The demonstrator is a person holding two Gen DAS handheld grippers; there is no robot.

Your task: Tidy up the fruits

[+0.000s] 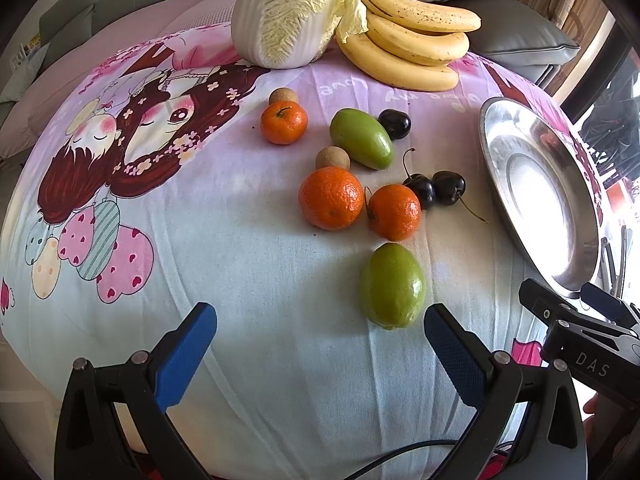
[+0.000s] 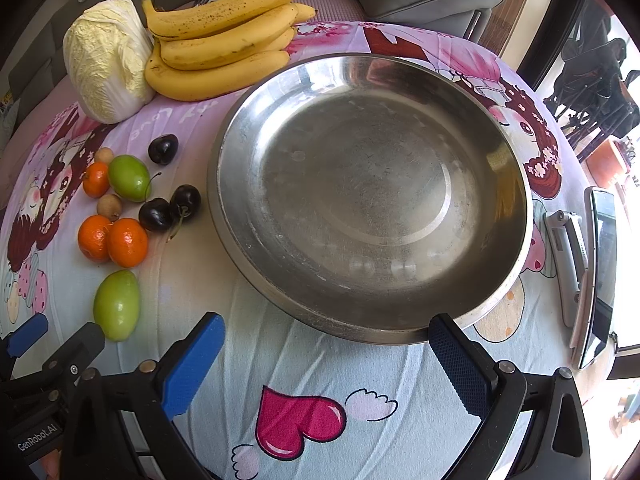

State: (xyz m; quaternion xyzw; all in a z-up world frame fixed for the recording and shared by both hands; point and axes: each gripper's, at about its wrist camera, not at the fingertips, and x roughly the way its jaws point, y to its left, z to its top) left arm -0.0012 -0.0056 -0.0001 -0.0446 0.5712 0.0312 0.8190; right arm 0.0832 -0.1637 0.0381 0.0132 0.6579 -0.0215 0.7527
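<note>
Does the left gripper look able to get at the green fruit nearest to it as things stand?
Probably yes. The left gripper has its jaws wide open, and the nearest green fruit lies just ahead, toward its right finger, with bare cloth in between. The tangerine beyond sits apart from it.

Small fruits (image 1: pixel 352 184) are lying loose on cloth: tangerines, green fruits, dark cherries, longans. Steel dish (image 2: pixel 248 128) is sitting empty at their 3 o'clock.

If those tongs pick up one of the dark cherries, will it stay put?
Probably tricky. The paired cherries look round and glossy, so they may slip or roll on the cloth. Their thin stems suggest little weight; squeezing hard could bruise them.
</note>
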